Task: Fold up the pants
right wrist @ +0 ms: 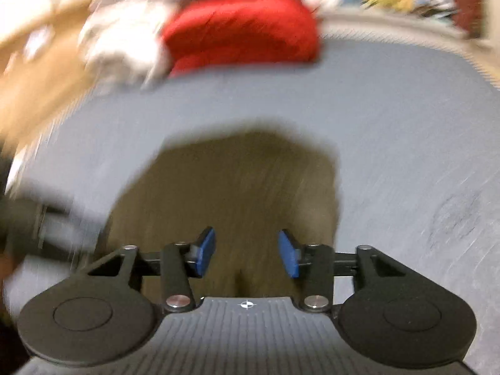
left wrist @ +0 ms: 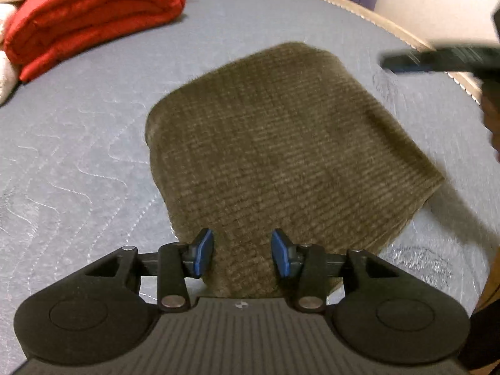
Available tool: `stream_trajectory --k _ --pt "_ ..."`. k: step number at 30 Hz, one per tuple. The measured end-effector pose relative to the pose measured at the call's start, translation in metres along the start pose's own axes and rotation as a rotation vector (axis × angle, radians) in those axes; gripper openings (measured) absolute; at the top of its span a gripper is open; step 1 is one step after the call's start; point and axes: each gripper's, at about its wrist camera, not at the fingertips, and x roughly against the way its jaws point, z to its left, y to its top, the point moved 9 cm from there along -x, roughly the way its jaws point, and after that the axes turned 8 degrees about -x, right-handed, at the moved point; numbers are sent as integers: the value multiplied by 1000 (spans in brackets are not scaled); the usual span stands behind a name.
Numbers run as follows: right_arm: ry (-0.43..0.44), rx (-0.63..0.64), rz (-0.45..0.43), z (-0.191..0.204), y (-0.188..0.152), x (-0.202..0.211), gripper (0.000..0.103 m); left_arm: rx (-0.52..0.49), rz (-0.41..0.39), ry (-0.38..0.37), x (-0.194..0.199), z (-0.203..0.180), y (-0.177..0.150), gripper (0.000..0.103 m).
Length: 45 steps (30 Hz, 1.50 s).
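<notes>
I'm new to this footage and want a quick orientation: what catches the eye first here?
The folded brown pants lie flat mid-mattress, dead ahead of both open grippers: the left gripper and the right gripper. Next is the bright red blanket, rolled at the far left of the grey mattress.

Mattress (left wrist: 78,131): grey-blue quilted surface with corded edging, carrying three items. Pants (left wrist: 281,156): olive-brown ribbed cloth, folded, lying flat directly ahead of the left gripper (left wrist: 242,256). Blanket (left wrist: 90,18): red, folded, sitting far ahead to its left. White fabric (left wrist: 6,78): lying just left of the blanket.
</notes>
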Motion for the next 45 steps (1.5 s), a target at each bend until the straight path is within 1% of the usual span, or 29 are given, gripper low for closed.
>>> stream_trajectory --k 3,5,6,7,8,10,12,15,18,20,22,23,24,25,26,29,30,33,35,36,37,38,39,40,41,42,43,44,45 --pt "-43 -169 -119 -26 31 -19 53 19 -35 2 5 8 5 47" --pt "-70 -212 -147 -36 39 -40 53 34 -57 9 9 16 14 47" --pt "-89 -216 -149 -39 42 -54 53 43 -69 11 11 19 17 47" --pt "-111 -215 -144 -44 44 -68 50 54 -79 12 14 21 21 47" --pt "-139 -205 -129 -48 43 -82 41 69 -93 12 16 24 24 47" --pt "-247 -181 -65 -58 40 -116 41 90 -112 17 22 29 27 47" --pt "-275 -194 -52 -62 37 -136 40 112 -120 28 23 36 28 47" --pt "-341 -149 -57 -59 40 -153 39 134 -127 34 23 43 29 47" --pt "-370 -148 -68 -58 34 -157 39 140 -139 11 25 42 31 47" --pt "-381 -153 -76 -59 36 -161 39 113 -124 -5 20 37 28 47" --pt "-384 -150 -85 -58 31 -158 39 64 -27 27 -1 36 11 49" --pt "-385 -150 -90 -64 30 -145 41 58 4 28 -9 37 2 51" --pt "-386 -152 -99 -64 29 -139 42 71 8 23 -12 38 -2 53" --pt "-376 -163 -112 -64 29 -133 47 96 8 19 -10 42 -3 53" --pt "-360 -181 -125 -63 28 -126 48 114 13 18 -6 44 -2 53" --pt "-342 -197 -156 -57 30 -94 50 73 -20 63 13 42 3 52" --pt "-328 -183 -170 -51 29 -81 50 61 -38 65 19 40 5 52" --pt "-266 -73 -179 -29 15 -47 51 71 -80 18 30 35 6 52" --pt "-228 3 -149 -16 -1 -32 51 63 -56 8 23 32 -2 52" --pt "-210 42 -113 -11 -14 -25 53 44 -3 15 12 29 -12 53" --pt "-197 68 -59 -10 -30 -23 55 21 37 20 2 25 -23 53" --pt "-198 88 17 -13 -47 -26 59 3 45 27 -1 21 -29 54" --pt "-224 125 114 -20 -72 -34 66 -6 37 45 0 19 -28 54" --pt "-241 155 129 -25 -85 -35 69 -13 33 70 5 17 -25 54" --pt "-244 143 112 -28 -89 -31 69 -13 23 98 13 16 -20 56" --pt "-243 104 116 -29 -85 -25 69 -8 4 117 21 14 -16 68" --pt "-259 76 114 -29 -79 -17 68 3 -26 125 30 9 -11 76" --pt "-274 63 82 -25 -71 -5 69 19 -69 131 43 5 -5 88" --pt "-268 54 25 -18 -59 11 75 32 -112 137 57 1 0 91"
